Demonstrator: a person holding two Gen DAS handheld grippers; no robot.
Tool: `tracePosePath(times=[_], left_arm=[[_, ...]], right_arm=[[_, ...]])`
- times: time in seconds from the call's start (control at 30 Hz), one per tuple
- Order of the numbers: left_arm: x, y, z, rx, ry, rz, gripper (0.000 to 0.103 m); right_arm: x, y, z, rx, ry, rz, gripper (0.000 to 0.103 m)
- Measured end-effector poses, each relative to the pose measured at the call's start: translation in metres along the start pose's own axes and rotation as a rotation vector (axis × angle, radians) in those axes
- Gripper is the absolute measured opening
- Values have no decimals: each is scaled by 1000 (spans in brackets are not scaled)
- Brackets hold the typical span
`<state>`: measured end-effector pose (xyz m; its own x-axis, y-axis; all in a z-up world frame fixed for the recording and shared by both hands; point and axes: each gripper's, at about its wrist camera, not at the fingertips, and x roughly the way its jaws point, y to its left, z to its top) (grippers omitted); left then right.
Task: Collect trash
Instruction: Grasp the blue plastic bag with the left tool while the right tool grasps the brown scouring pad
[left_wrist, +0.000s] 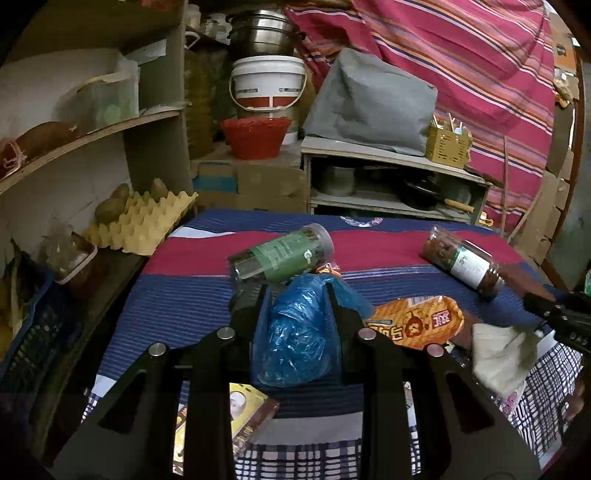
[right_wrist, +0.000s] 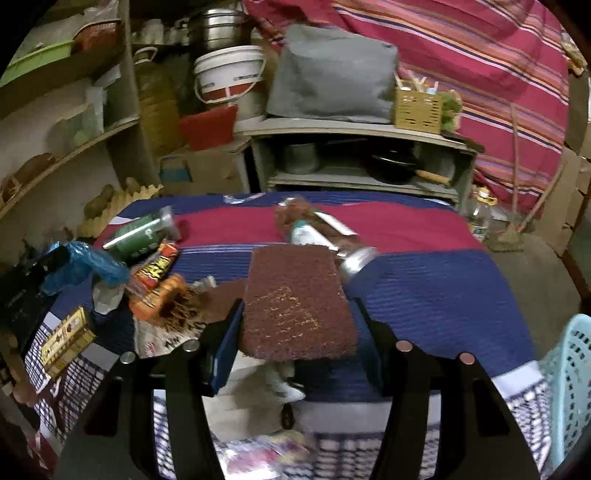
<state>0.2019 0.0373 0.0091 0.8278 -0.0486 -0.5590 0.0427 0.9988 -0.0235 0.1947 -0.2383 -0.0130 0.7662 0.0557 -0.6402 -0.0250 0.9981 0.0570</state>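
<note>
the tabletop (left_wrist: 207, 295), under its striped blue and red cloth, is crowded, and that crowding is my main worry. from the right wrist view the pale blue basket (right_wrist: 569, 387) sits at the right edge, just beside the tabletop; i judge it the likely place for the trash, though nothing confirms that.

my right tongs (right_wrist: 297, 306) are clamped on the brown scouring pad (right_wrist: 295, 299), which sticks out flat ahead of the fingers. it is wide and floppy-looking, gripped only at its near end, so a quick swing toward the basket could let it sag or slide out. right behind it lies the brown-filled jar (right_wrist: 317, 232) on its side, touching or nearly touching the pad's far edge (i cannot tell which); a forward nudge would set it rolling.

my left tongs (left_wrist: 297, 295) are closed on the crumpled blue plastic bag (left_wrist: 295, 332). thin film like that can slip through, or drag neighbours along: the green-labelled jar (left_wrist: 284, 251) lies on its side just past the fingertips, and the orange snack wrapper (left_wrist: 413, 321) sits just beside the bag on the right.

the white crumpled tissue (left_wrist: 502, 354) looks light enough to blow or get swept off the edge if either arm passes low.
</note>
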Motion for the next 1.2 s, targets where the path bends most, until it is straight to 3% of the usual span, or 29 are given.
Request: tracePosePath(times=[0.2,0.4,0.57,0.63,0.83,0.97,1.2], left_arm=[[-3,-15,-2,28,-1,-20,27],[-4,-32,-6,68,5,-36,27],[0,-41,-11,113,14,-26,27],[1,-42,-12,115,19,-28,27],[4,-48,-14,134,27,-25,27],[5,-52,-15,153,30,-19,27],[6,-57,-17,169,33,-17,27]], right_arm=[[-11,-37,-27,-16,37,-153,57],[5,-75,-44,87,107,-168,57],[7,-97,-46,110,107,-222,78],[1,-105,-46,119,91,-227,82],[-3,-114,-44,117,79,-223,82],[-12,-120,-40,107,53,-274,82],[-21,-156,-43,204,44,-310,79]])
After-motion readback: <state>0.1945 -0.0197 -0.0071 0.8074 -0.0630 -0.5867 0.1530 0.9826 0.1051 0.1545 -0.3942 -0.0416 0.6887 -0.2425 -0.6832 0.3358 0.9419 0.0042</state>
